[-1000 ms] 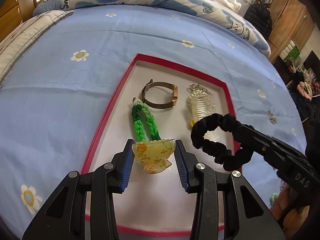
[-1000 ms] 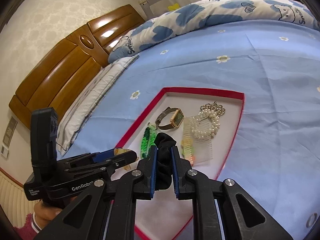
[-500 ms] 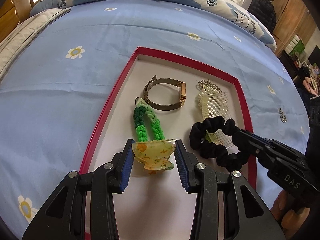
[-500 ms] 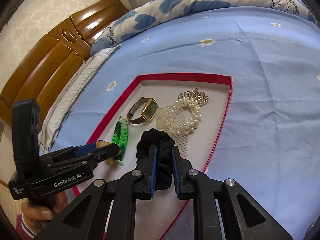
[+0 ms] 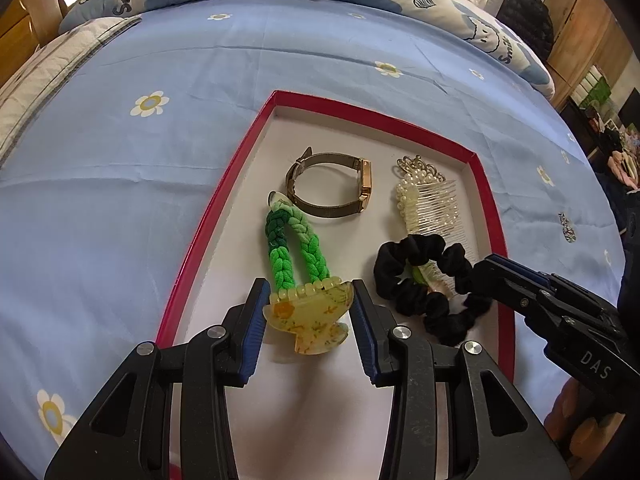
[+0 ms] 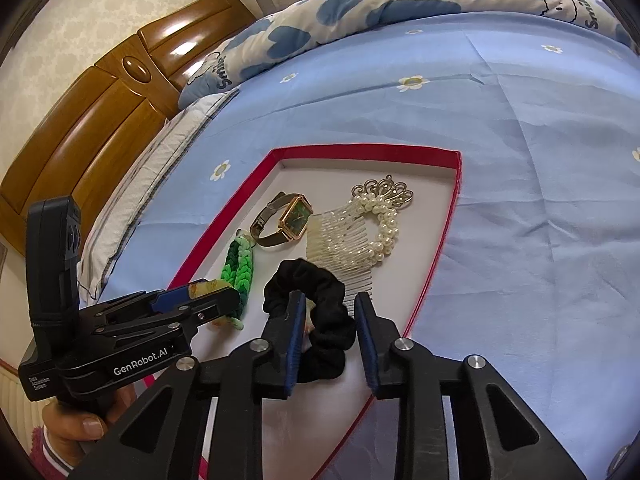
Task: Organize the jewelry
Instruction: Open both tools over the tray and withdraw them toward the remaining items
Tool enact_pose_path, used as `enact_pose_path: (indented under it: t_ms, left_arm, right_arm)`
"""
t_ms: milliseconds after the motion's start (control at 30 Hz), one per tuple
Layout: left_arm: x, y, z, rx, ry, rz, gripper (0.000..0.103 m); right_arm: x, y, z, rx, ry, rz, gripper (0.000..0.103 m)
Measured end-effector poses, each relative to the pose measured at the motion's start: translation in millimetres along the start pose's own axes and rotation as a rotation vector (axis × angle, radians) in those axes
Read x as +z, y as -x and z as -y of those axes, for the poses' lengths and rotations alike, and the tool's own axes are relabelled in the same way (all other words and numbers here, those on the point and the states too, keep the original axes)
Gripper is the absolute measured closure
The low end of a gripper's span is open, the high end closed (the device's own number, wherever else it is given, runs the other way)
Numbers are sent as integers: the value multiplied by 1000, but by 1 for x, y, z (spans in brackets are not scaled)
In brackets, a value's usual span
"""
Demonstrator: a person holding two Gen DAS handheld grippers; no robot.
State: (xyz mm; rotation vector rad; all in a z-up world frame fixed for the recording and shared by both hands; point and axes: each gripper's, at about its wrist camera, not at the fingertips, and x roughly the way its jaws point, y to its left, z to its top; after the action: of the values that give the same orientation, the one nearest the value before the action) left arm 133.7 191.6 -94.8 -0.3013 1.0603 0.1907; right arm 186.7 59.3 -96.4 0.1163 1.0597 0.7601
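1. Right gripper [image 6: 329, 334]: now standing spread, where half a second ago it was pinching the scrunchie [image 6: 316, 316]; the scrunchie is lying released in the tray [image 6: 440, 248], partly over the comb [image 6: 352, 240].
2. Left gripper [image 5: 308, 314]: still pinching the clip [image 5: 310, 320], now lowered close to the tray floor beside the braid [image 5: 288, 244].
3. Watch [image 5: 332, 188]: resting unmoved in the tray.
4. Judgement: scrunchie placement is finishing; clip release is coming next.

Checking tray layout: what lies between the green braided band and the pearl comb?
The watch sits between the green braided band and pearl comb, toward the tray's far end; the nearer stretch is bare liner. Left wrist view.
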Motion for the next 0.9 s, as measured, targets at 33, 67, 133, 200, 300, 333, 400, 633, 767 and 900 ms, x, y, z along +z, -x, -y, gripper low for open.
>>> enact_pose_path:
  t_ms: [33, 67, 133, 200, 300, 333, 400, 633, 767, 900]
  left_arm:
    - [0, 1, 1, -1, -2, 2, 63]
    - [0, 1, 1, -1, -3, 3, 62]
    - [0, 2, 2, 1, -4, 3, 61]
    - [0, 4, 3, 1, -4, 4, 58]
    - [-1, 10, 3, 4, 0, 12, 54]
    - [-2, 14, 3, 2, 2, 19, 52]
    - [-4, 22, 4, 1, 6, 32, 49]
    - [-19, 50, 10, -26, 29, 74, 46]
    - [-27, 58, 19, -25, 13, 84, 44]
    - [-32, 60, 22, -18, 13, 79, 44]
  right_arm:
    - [0, 1, 0, -1, 0, 2, 75]
    - [0, 2, 0, -2, 1, 2, 74]
    - [0, 3, 0, 0, 1, 3, 74]
    - [-1, 6, -1, 1, 2, 5, 74]
    - [-1, 13, -2, 5, 1, 9, 73]
    - [-2, 16, -2, 7, 0, 12, 68]
    - [-4, 26, -3, 11, -1, 26, 62]
    - [-20, 74, 8, 5, -25, 75, 59]
    - [-32, 98, 19, -15, -49, 100, 56]
    - [-40, 116, 29, -31, -67, 112, 56]
